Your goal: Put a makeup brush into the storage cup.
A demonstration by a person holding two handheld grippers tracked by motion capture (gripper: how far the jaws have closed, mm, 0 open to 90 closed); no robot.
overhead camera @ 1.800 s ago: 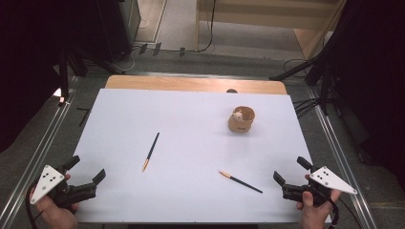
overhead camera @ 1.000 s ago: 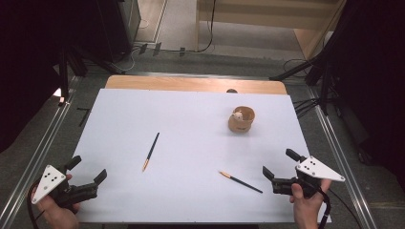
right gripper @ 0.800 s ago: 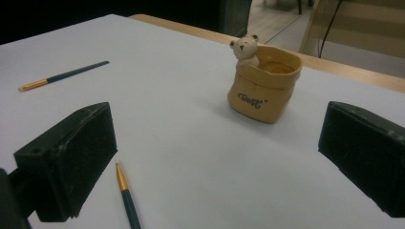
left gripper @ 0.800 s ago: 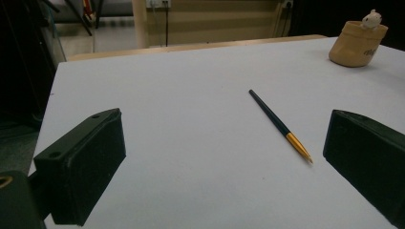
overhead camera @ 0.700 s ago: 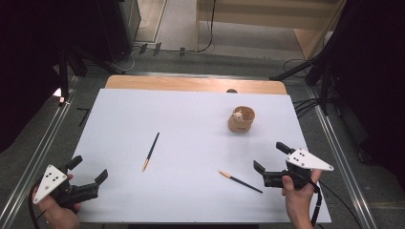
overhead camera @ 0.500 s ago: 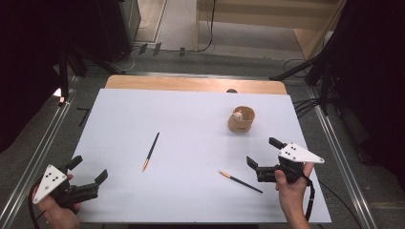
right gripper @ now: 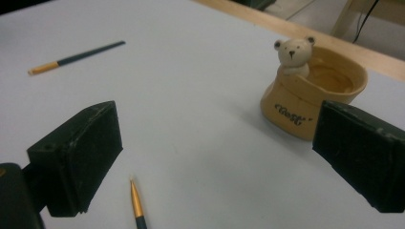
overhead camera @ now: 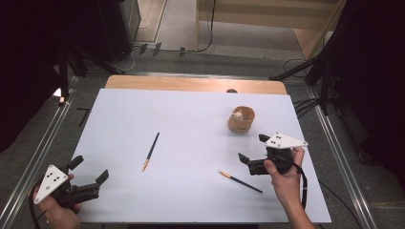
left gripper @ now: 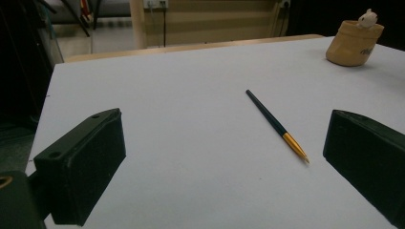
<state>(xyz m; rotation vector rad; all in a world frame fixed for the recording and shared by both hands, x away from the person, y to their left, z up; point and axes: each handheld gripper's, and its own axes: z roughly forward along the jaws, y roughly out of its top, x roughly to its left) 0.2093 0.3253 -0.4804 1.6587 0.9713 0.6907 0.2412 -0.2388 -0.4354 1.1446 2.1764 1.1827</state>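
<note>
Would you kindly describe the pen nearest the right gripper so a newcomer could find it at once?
Start at the white table and find the tan bear cup toward its far right. Nearer the person from it, beside the right gripper, lies a dark pen. Unlike the other pen at centre-left, its gold tip points left.

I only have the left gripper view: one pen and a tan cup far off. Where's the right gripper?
Observer: The right gripper is above the sheet, jaws open, between the cup and a second pen.
Operator: Second pen?
Observer: Yes, dark with a gold tip, lying just on the person's side of that gripper.
Operator: Anything on the cup?
Observer: A small white bear figure sits on its rim; the cup looks empty.
</note>
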